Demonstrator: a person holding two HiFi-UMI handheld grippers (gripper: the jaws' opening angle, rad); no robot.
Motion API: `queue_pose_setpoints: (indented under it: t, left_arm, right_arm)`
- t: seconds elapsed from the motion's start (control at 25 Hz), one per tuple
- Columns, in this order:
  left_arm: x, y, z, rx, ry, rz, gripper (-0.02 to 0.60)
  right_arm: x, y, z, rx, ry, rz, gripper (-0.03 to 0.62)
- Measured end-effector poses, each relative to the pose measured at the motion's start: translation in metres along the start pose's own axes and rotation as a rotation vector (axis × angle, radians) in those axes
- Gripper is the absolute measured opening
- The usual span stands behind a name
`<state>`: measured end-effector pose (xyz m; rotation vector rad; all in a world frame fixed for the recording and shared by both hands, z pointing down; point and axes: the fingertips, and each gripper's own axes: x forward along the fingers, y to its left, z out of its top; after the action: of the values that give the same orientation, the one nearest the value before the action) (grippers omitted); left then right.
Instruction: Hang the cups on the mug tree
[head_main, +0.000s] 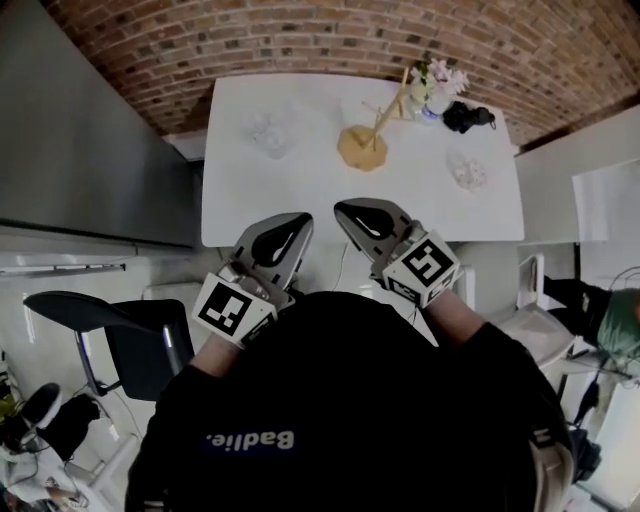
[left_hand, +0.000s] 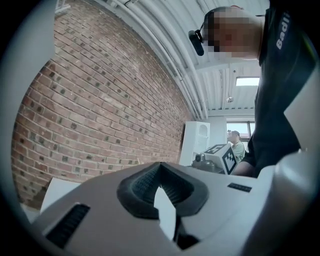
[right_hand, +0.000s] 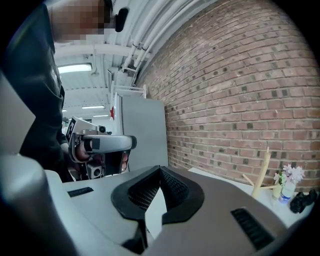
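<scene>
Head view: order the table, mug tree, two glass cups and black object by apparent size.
1. table
2. mug tree
3. left glass cup and right glass cup, alike
4. black object, barely smaller; unsure

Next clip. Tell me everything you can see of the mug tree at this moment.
The mug tree looks like pale wood. It has a round flat base, a slim upright post and short pegs angling off the post. It stands on the white table, toward the far side near the middle. Only the table is seen touching it. No cup hangs on any peg that shows. In the head view its top appears close to the small flower vase, but whether they touch cannot be told.
</scene>
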<state>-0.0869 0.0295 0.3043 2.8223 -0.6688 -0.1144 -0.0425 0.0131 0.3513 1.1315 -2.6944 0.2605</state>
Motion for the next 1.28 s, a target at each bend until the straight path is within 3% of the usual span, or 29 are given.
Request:
queue_pose_setpoints:
  t: [0.24, 0.56, 1.0, 1.28]
  left_arm:
    - [-0.016, 0.049, 0.006, -0.034, -0.004, -0.039, 0.000]
    - [-0.017, 0.069, 0.007, -0.051, -0.001, -0.053, 0.000]
    - [-0.018, 0.101, 0.007, -0.036, 0.029, 0.077, 0.000]
    - [-0.010, 0.117, -0.001, -0.050, 0.037, 0.137, 0.000]
  right_arm:
    - [0.055, -0.004, 0.008, -0.019, 0.034, -0.049, 0.028]
    - [0.087, -0.017, 0.005, -0.066, 0.080, -0.059, 0.029]
    - [0.135, -0.051, -0.021, -0.102, 0.134, -0.005, 0.029]
    - [0.163, -0.080, -0.062, -0.150, 0.243, 0.013, 0.031]
